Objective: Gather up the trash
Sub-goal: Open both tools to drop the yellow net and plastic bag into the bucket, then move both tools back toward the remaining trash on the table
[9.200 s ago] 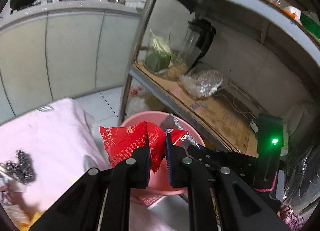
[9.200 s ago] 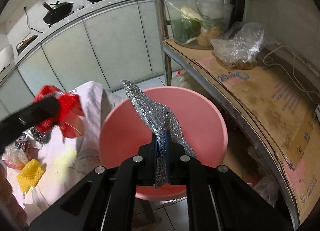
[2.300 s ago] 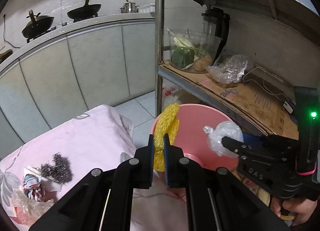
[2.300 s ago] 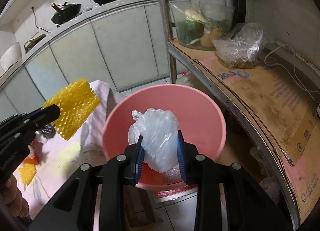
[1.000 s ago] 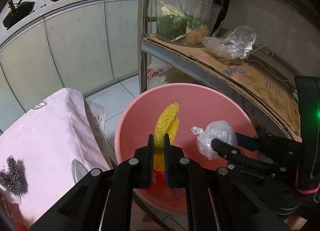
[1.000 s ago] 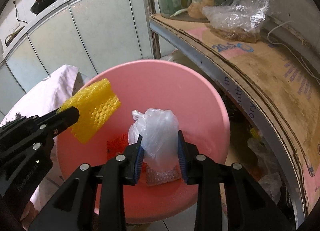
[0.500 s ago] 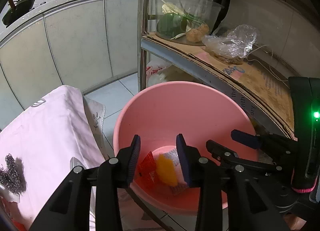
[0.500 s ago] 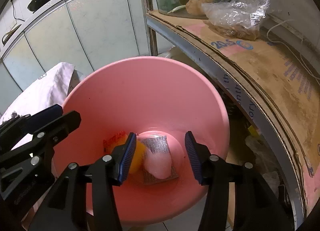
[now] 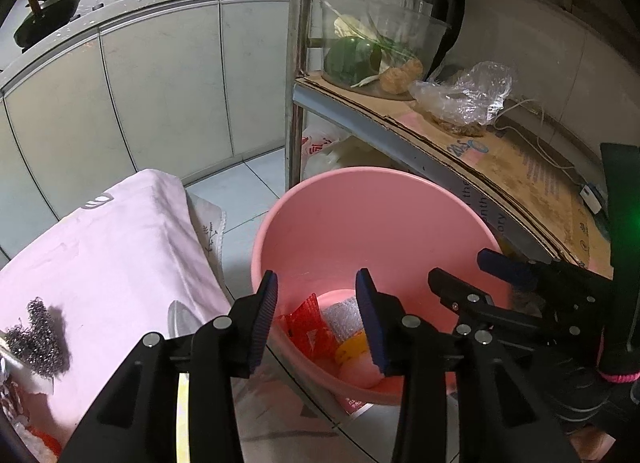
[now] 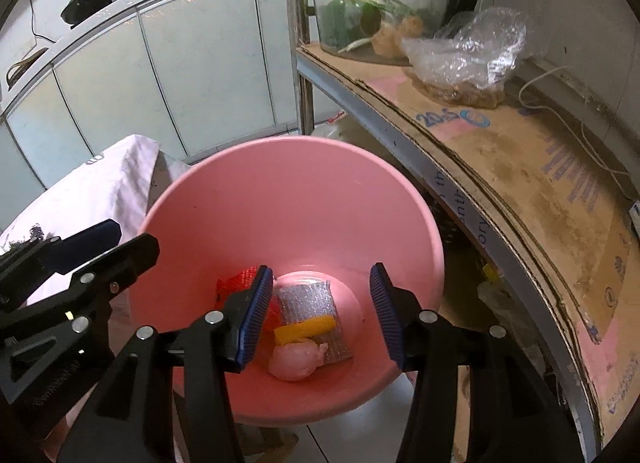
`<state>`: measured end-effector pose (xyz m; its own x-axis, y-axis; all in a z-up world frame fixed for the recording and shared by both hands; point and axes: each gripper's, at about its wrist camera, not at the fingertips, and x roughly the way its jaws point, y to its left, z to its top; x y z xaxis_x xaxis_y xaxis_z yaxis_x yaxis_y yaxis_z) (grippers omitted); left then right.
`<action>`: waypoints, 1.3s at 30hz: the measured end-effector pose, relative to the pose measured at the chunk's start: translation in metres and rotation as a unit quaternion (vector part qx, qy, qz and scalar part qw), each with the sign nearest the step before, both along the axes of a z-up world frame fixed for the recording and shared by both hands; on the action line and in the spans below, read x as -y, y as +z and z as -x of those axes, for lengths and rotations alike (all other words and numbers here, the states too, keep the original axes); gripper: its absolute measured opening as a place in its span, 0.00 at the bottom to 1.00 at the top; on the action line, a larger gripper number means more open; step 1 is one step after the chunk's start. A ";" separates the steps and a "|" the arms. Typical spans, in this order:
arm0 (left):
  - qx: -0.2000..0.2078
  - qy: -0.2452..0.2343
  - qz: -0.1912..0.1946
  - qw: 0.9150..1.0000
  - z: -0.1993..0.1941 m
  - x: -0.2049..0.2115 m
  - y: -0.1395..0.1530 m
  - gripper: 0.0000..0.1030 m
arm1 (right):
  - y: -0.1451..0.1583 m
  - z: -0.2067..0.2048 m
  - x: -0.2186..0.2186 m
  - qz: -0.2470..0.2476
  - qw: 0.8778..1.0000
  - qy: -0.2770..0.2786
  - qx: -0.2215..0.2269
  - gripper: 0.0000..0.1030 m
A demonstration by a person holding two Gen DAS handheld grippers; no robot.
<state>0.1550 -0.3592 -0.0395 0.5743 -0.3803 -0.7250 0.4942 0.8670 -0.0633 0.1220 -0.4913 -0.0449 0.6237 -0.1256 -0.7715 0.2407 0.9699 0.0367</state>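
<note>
While both my grippers hang over the pink bucket (image 10: 296,199), neither holds anything. My left gripper (image 9: 316,317) has its jaws spread and opening further, nothing between the pads, only the bucket's floor seen through the gap. My right gripper (image 10: 320,313) stands about half spread, pads clear of everything, just right of the left one above the bucket's near rim. On the bucket's floor lie the collected pieces: a red wrapper (image 10: 240,283) to the left, a silver scouring pad (image 10: 306,301) in the middle, a yellow sponge strip (image 10: 304,329) across it, and a knotted clear plastic bag (image 10: 296,361) nearest me. Left of the bucket, a pink cloth (image 9: 108,247) carries a steel wool ball (image 9: 38,337) not yet collected. Behind and right of the bucket runs a cardboard-lined shelf (image 10: 520,167).
</note>
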 end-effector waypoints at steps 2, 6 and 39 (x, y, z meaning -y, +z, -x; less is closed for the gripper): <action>0.002 0.002 0.003 1.000 0.003 -0.003 0.003 0.39 | 0.002 0.001 -0.002 0.004 1.000 0.002 0.002 0.50; 0.007 0.003 0.007 1.000 0.008 -0.010 0.010 0.39 | 0.009 0.006 -0.007 0.013 1.000 0.004 0.008 0.50; 0.054 0.049 0.028 0.997 0.107 -0.135 0.064 0.39 | 0.051 0.069 -0.091 -0.004 0.995 0.092 0.045 0.50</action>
<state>0.0477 -0.2244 0.0240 0.6838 -0.3572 -0.6363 0.4141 0.9079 -0.0647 0.0532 -0.4004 0.0057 0.7026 0.0021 -0.7115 0.0550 0.9969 0.0572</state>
